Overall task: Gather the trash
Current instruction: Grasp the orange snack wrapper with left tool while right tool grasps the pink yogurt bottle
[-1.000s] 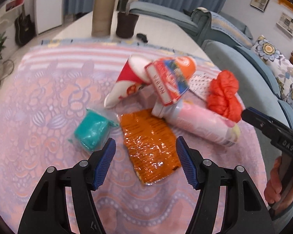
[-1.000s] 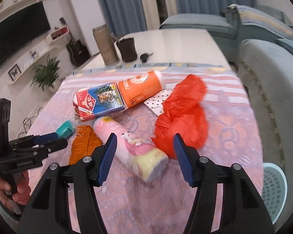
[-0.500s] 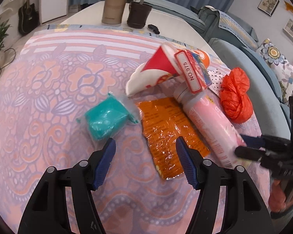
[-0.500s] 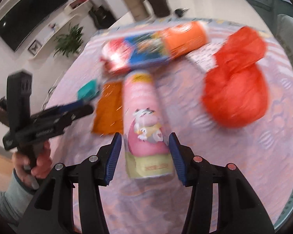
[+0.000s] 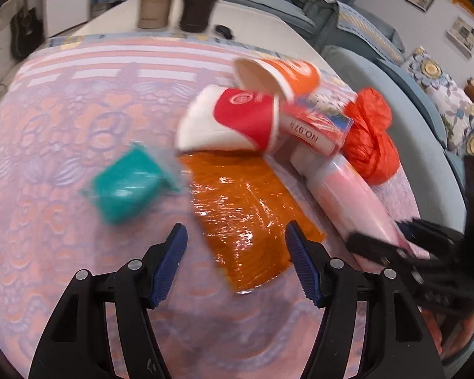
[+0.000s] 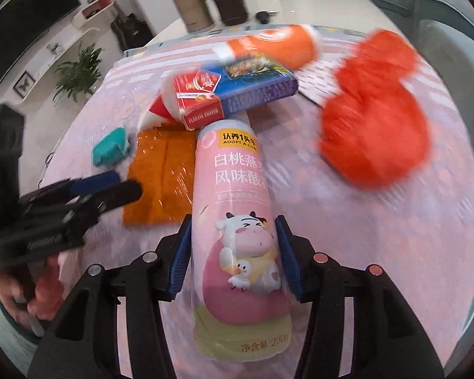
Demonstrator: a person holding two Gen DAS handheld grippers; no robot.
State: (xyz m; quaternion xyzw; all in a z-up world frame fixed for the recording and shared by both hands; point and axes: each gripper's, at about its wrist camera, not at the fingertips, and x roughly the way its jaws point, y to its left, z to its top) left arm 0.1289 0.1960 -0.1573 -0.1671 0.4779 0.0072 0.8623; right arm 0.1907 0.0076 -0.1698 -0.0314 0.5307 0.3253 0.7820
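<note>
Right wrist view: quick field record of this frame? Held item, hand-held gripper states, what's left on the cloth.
right hand-held gripper: closed on pink bottle, bottle lying on the cloth
left hand-held gripper: jaws just opened wider, nothing gripped, above orange wrapper
beside wrapper: teal packet
stacked behind bottle: card box, red-white cup, orange cup
right of bottle: red plastic bag
surface: floral tablecloth

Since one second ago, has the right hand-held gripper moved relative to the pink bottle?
Yes. The right hand-held gripper came forward over the pink bottle, which now lies between its fingers instead of ahead of them.
</note>
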